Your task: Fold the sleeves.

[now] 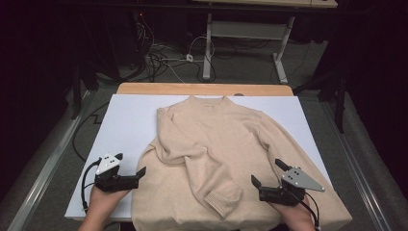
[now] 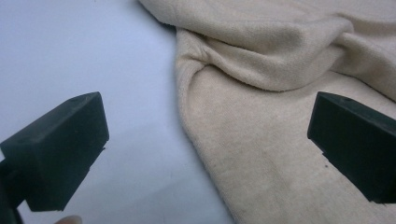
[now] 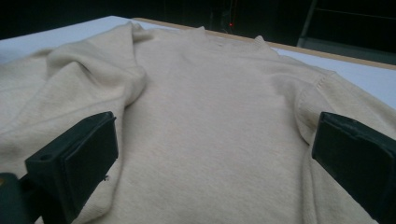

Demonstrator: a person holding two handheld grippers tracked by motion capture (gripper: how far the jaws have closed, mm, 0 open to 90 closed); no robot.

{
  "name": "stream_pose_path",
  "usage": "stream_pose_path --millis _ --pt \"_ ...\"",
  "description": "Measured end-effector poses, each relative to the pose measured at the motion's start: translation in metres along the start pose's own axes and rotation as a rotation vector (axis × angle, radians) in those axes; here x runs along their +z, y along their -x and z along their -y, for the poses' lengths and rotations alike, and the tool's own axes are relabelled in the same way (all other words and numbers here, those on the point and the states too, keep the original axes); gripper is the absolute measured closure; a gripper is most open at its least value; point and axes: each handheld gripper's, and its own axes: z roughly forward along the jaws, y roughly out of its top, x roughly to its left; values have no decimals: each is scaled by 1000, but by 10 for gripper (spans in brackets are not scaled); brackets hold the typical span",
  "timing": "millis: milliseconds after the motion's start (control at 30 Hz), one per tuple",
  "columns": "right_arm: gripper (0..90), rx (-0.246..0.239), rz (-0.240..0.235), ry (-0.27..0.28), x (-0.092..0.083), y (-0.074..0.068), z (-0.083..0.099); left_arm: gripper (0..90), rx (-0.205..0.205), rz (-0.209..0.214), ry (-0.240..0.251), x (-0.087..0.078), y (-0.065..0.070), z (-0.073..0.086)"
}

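Beige knit sweater (image 1: 216, 159) lies flat on the white-covered bench (image 1: 125, 125), collar at the far edge, hem at the near edge and hanging slightly over it; long axis runs near to far, neckline pointing away from the person. The left sleeve (image 1: 192, 154) is folded across the chest, its ribbed cuff (image 1: 223, 199) resting low on the body, toward the right side. The right sleeve (image 1: 288, 139) is extended, running down along the right side of the body toward the near corner. Left tongs (image 1: 131, 167) released, jaws spread wide, nothing between them; in the left gripper view they straddle the sweater's left side edge (image 2: 196, 135), one jaw over bare white cover, the other over knit. Right tongs (image 1: 266, 172) likewise released, empty, hovering low over the lower right of the garment near the extended sleeve. Judged step: folding, with the right sleeve next. To do it well, pinch the sleeve near its cuff with a single layer only, lift just clear of the body, carry it straight across, lay it flat without dragging the folded sleeve; use the left tongs to pin the side edge so the knit does not slide.
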Motion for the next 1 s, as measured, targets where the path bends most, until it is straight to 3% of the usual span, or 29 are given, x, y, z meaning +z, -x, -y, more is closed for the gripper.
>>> stream_pose_path --millis 133,233,333,367,400,433,467,567,667,700,767,867,1000 --pt "10 8 -27 12 0 -8 -4 0 0 29 22 0 1 3" --pt "5 -6 -46 5 1 -16 -6 0 21 30 52 -3 3 6" --pt "0 -4 -86 -13 5 -32 -11 0 8 41 56 -3 1 6" --pt "0 -13 -124 -9 8 -45 -16 0 14 44 57 -3 2 6" --pt "0 -13 -124 -9 8 -45 -16 0 24 44 56 -3 2 6" --pt "18 -25 -164 -24 12 -60 -20 0 38 46 52 -3 4 6" --pt "18 -25 -164 -24 12 -60 -20 0 44 45 53 -3 4 6" --pt "110 -37 -196 -28 19 -74 -23 0 38 54 55 -3 3 6" --pt "247 -54 -243 -129 34 -88 -23 0 40 57 48 -2 3 6" --pt "247 -54 -243 -129 34 -88 -23 0 40 59 48 -2 3 6" --pt "339 -62 -274 -172 40 -97 -22 0 36 63 48 -2 3 6" --pt "374 -54 -297 -203 42 -101 -19 11 29 76 48 -3 1 6" --pt "493 -96 -283 -253 41 -107 -10 43 39 71 53 -3 3 6"
